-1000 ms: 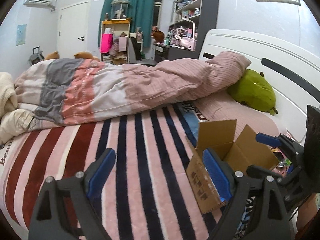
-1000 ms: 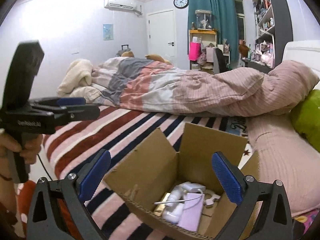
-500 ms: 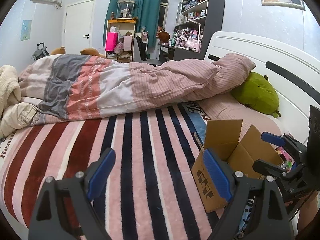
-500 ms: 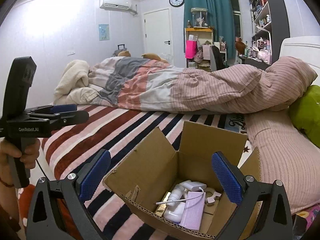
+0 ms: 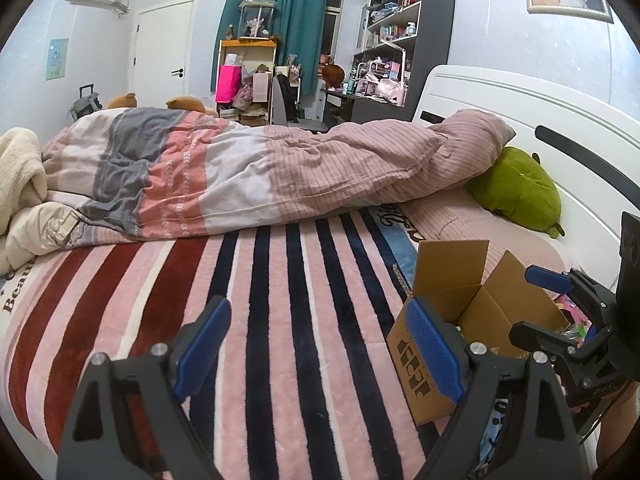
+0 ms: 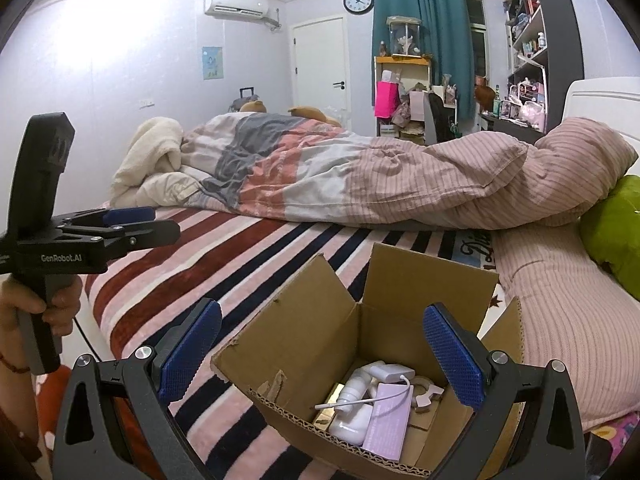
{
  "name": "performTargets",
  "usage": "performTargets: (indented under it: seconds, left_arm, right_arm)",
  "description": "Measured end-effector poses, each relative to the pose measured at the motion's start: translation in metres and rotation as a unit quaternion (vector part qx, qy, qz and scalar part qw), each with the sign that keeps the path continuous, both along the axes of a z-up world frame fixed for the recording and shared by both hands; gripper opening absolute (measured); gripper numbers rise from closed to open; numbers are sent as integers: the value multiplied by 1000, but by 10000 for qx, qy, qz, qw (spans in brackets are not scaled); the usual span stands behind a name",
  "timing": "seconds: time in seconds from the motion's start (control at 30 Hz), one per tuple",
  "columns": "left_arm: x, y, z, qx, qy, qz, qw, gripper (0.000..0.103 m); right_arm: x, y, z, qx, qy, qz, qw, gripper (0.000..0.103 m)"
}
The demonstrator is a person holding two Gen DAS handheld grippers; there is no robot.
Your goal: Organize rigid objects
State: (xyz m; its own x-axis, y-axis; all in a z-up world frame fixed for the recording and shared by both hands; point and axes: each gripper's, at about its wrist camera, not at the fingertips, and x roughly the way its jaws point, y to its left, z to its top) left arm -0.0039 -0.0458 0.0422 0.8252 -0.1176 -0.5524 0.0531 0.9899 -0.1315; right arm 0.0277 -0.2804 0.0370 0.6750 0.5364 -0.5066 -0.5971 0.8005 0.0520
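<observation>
An open cardboard box (image 6: pixel 304 344) sits on the striped blanket near the bed's front edge; it also shows in the left wrist view (image 5: pixel 452 280). Inside lie a white bottle (image 6: pixel 352 408), a lilac flat box (image 6: pixel 386 420), a white charger with cable (image 6: pixel 390 372) and a tape roll (image 6: pixel 426 390). My right gripper (image 6: pixel 320 356) is open and empty, just above the box opening. My left gripper (image 5: pixel 316 344) is open and empty over the blanket, left of the box. Each gripper shows in the other's view: the left (image 6: pixel 124 224), the right (image 5: pixel 552 304).
A rumpled duvet (image 5: pixel 260 168) lies across the bed behind the striped blanket (image 5: pixel 280 300). A green plush pillow (image 5: pixel 516 192) leans on the white headboard (image 5: pixel 540 108). A cream blanket (image 6: pixel 148 160) is heaped at the far left.
The left wrist view has drifted left and back, so the box sits further right in it. The right gripper has risen slightly over the box. Both stay open.
</observation>
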Motion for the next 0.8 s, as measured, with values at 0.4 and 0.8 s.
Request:
performTargets:
  seconds: [0.4,0.8]
  left_arm:
    - [-4,1,0,-22,-3,70,10000,87]
    - [-4,0,-2,-3,24,95,10000,87]
  right_arm:
    - [7,-1,-2,19,145,234,9996,101]
    - [9,0,-4,-32,200,297,9994,101]
